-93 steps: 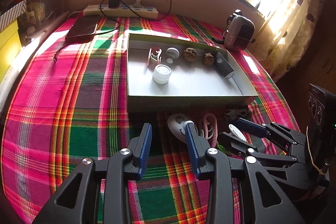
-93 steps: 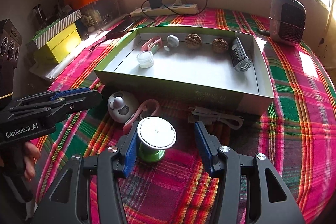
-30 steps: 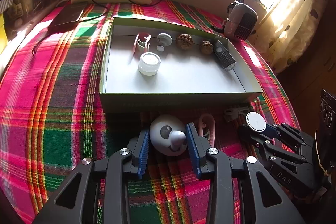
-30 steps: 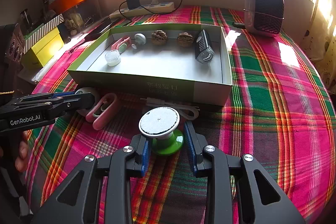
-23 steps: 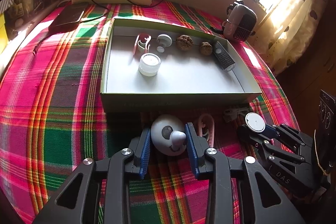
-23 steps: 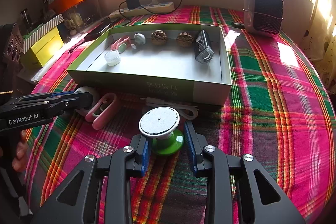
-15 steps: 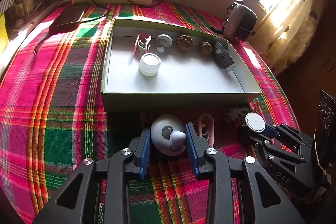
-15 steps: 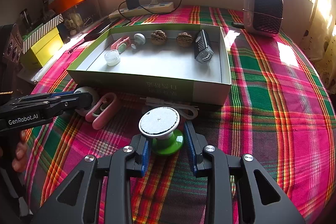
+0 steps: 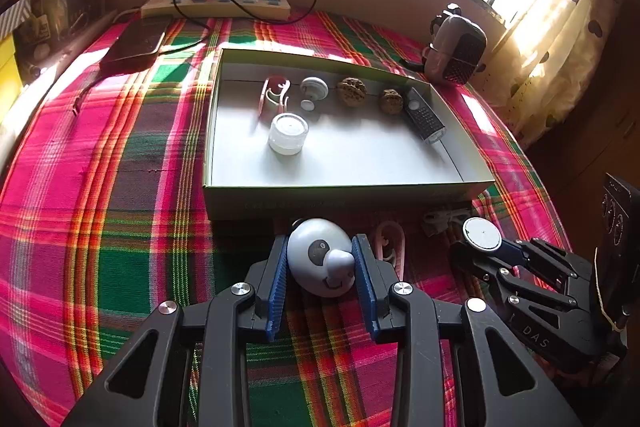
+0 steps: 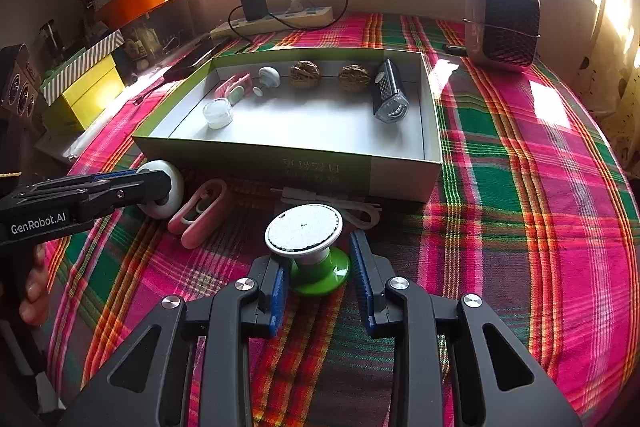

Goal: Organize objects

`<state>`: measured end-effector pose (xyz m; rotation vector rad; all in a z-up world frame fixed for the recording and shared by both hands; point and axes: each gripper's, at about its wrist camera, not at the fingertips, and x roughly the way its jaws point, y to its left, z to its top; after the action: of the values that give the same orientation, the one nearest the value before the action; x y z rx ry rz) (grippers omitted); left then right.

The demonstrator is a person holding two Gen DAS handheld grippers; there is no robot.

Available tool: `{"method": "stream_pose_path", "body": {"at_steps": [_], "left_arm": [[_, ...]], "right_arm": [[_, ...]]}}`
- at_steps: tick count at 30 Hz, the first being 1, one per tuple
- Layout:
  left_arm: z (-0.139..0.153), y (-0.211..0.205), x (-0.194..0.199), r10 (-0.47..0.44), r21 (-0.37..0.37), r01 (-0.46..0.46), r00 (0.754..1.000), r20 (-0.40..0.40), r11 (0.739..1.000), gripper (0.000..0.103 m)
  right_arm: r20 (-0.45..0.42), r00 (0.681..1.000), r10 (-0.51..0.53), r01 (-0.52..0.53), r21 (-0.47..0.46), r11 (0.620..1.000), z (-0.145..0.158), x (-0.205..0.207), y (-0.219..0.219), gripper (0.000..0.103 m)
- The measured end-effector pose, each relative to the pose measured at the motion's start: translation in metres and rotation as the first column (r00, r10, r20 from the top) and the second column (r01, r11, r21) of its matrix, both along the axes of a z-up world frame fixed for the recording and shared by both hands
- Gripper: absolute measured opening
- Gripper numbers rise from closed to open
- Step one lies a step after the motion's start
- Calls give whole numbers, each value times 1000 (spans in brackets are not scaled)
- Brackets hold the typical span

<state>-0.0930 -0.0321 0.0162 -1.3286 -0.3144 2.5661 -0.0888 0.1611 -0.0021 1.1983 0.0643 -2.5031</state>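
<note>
In the left wrist view the left gripper (image 9: 320, 281) fills the lower centre, its jaws clenched on the toy (image 9: 322, 257) — a white, egg-shaped thing with a dark eye patch and a pale nose, sitting squarely between the blue pads with its face turned up toward the camera. In the right wrist view the right gripper (image 10: 320, 279) is likewise at lower centre, its jaws closed against the green base of the stand (image 10: 308, 247), whose round white top rises above and ahead of the pads. Just beyond both, toward mid-frame, a pink clip (image 10: 198, 213) and a coiled white cable (image 10: 352, 211) lie on the plaid cloth against the near wall of the box (image 10: 296, 167). The move turns on this: the box lies straight ahead of both pairs of jaws, above them in each frame, with its near wall between each held thing and the floor inside. Judging by that, each load must go up and over the wall — the left one toward the jar (image 9: 288, 134) side, the right toward the grater (image 10: 390, 97) side. The far row holds two walnuts (image 10: 306, 75).
</note>
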Motion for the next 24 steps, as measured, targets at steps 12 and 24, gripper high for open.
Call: {"method": "stream_pose_path", "body": {"at_steps": [12,24], "left_arm": [[9,1,5,-3,3,4,1000,-19,1000,29],[23,4,2,-14,10,15,999,-49,1000,29]], "right_arm": [[-18,1000,14,-15,-41,999,7,4,3,30],[-57,998,9,-13,-73,997,22,1,8,30]]}}
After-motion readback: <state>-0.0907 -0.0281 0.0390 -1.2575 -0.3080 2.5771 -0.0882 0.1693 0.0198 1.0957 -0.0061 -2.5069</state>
